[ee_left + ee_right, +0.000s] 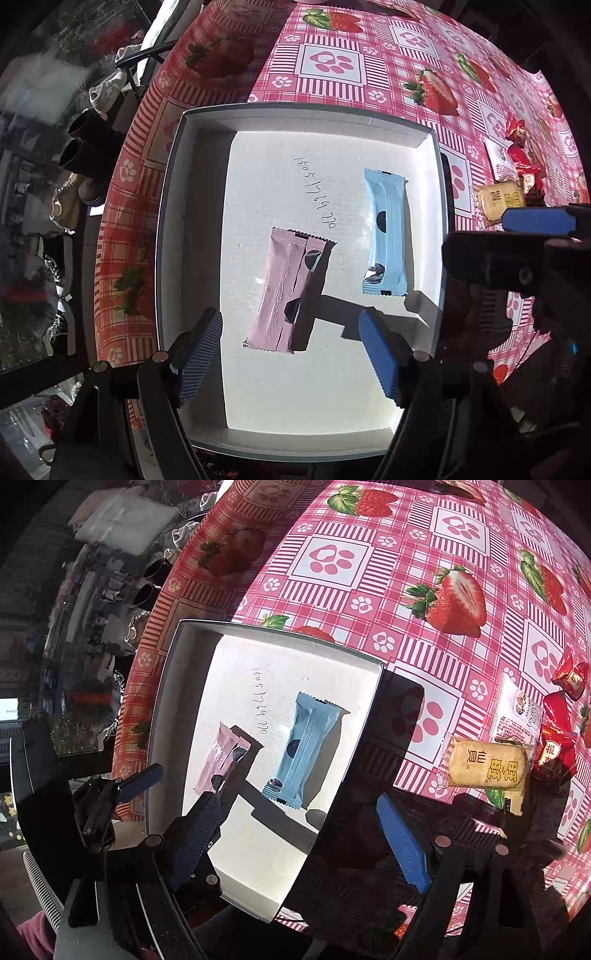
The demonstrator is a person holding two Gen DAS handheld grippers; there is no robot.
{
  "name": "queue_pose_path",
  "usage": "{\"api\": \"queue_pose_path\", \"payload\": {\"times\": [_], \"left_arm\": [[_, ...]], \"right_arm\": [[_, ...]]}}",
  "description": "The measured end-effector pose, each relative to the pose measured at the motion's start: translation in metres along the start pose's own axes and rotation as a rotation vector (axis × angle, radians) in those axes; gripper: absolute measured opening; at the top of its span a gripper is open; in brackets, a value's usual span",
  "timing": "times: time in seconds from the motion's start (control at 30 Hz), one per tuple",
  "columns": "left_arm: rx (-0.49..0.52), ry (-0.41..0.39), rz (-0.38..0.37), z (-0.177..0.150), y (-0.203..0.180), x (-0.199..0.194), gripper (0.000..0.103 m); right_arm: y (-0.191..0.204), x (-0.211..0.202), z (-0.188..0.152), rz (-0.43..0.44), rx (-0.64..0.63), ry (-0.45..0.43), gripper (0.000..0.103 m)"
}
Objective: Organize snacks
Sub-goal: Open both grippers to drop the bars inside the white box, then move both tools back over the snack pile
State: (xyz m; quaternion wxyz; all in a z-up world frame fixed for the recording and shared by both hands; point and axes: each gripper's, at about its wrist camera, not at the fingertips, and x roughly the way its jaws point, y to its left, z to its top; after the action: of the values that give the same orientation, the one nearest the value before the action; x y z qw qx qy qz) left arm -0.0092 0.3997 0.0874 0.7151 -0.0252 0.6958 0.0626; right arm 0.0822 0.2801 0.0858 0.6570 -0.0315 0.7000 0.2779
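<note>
A shallow white box (170, 192) sits on the strawberry-print tablecloth. Inside it lie a pink snack packet (284, 295) and, to its right, a light blue snack packet (386, 232), both flat on the box floor. My left gripper (291, 317) hangs above the pink packet's near end, open, holding nothing. In the right wrist view the same box (162, 686) shows the pink packet (225, 757) and the blue packet (306, 746). My right gripper (297, 801) stands open over the box's near right wall, with nothing between its pads.
Loose snacks lie on the cloth right of the box: a yellow cracker packet (487, 764), a white packet (517, 716) and several red candies (565, 709). The table edge (147, 657) drops off left of the box, with shoes (66, 199) on the floor.
</note>
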Motion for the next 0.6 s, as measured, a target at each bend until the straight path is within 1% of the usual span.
{"api": "queue_pose_path", "payload": {"times": [0.1,0.17,0.2,0.27,0.33,0.6], "left_arm": [[0.016,0.014,-0.002,-0.002,-0.008,0.000,0.080],[0.024,0.017,-0.008,-0.003,-0.014,0.000,0.080],[0.030,0.019,-0.012,-0.004,-0.017,-0.001,0.080],[0.041,0.021,-0.019,-0.005,-0.024,-0.002,0.080],[0.054,0.022,-0.022,-0.006,-0.032,-0.004,0.080],[0.124,0.027,-0.027,-0.010,-0.066,-0.008,0.080]], "right_arm": [[-0.018,0.001,-0.007,-0.030,0.062,0.009,0.088],[-0.035,0.001,-0.012,-0.048,0.111,0.014,0.100],[-0.044,0.000,-0.015,-0.060,0.133,0.009,0.103],[-0.061,-0.002,-0.023,-0.099,0.165,0.002,0.103],[-0.077,-0.002,-0.030,-0.118,0.198,0.012,0.103],[-0.137,0.000,-0.062,-0.107,0.337,0.042,0.103]]}}
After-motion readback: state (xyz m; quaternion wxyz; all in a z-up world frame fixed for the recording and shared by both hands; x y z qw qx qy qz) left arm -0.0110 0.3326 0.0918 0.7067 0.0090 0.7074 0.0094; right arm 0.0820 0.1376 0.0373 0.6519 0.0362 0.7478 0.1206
